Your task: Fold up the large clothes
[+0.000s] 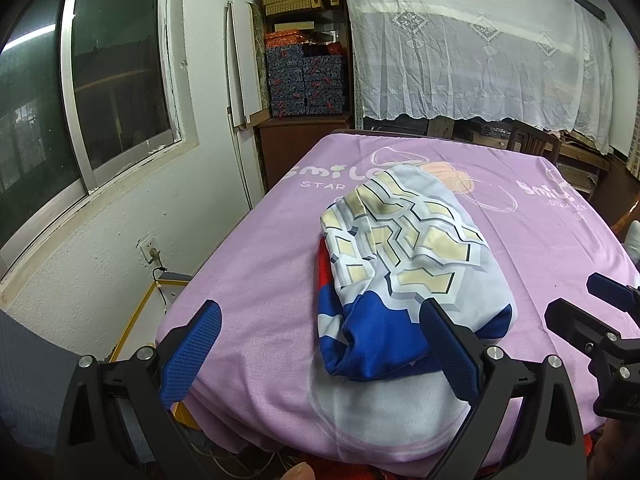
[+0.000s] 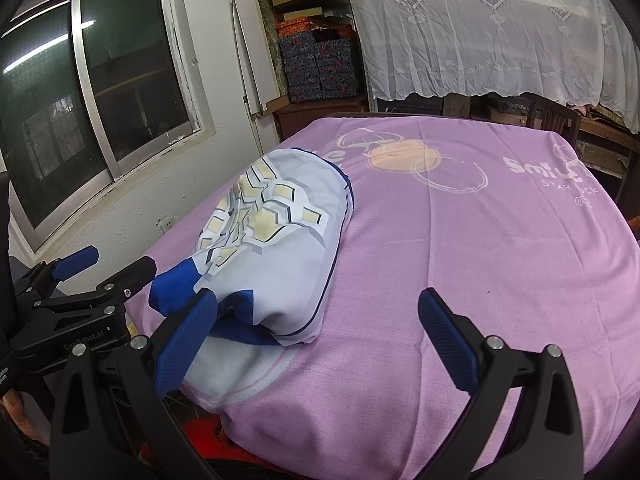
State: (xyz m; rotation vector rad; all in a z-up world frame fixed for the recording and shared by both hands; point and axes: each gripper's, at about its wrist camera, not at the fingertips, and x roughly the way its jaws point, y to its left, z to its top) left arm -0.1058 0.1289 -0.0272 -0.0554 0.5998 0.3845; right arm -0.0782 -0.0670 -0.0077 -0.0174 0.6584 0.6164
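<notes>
A folded garment (image 1: 412, 268) in pale grey with a cream and white geometric print and blue and red parts lies in a compact bundle on the purple sheet (image 1: 260, 280). In the right wrist view the same garment (image 2: 276, 236) lies left of centre. My left gripper (image 1: 320, 354) hovers open over the table's near edge, its right finger just in front of the bundle's blue end. My right gripper (image 2: 316, 332) is open too, its left finger by the bundle's near blue corner. Neither holds cloth. Each gripper shows in the other's view: the right gripper (image 1: 588, 300) and the left gripper (image 2: 106, 266).
The sheet covers a table whose left edge runs along a white wall with a window (image 1: 92, 92) and a socket (image 1: 150, 250). Shelves of boxes (image 1: 304, 60) and a lace-draped rack (image 1: 480, 60) stand behind. A wooden chair (image 1: 532, 140) sits at the far side.
</notes>
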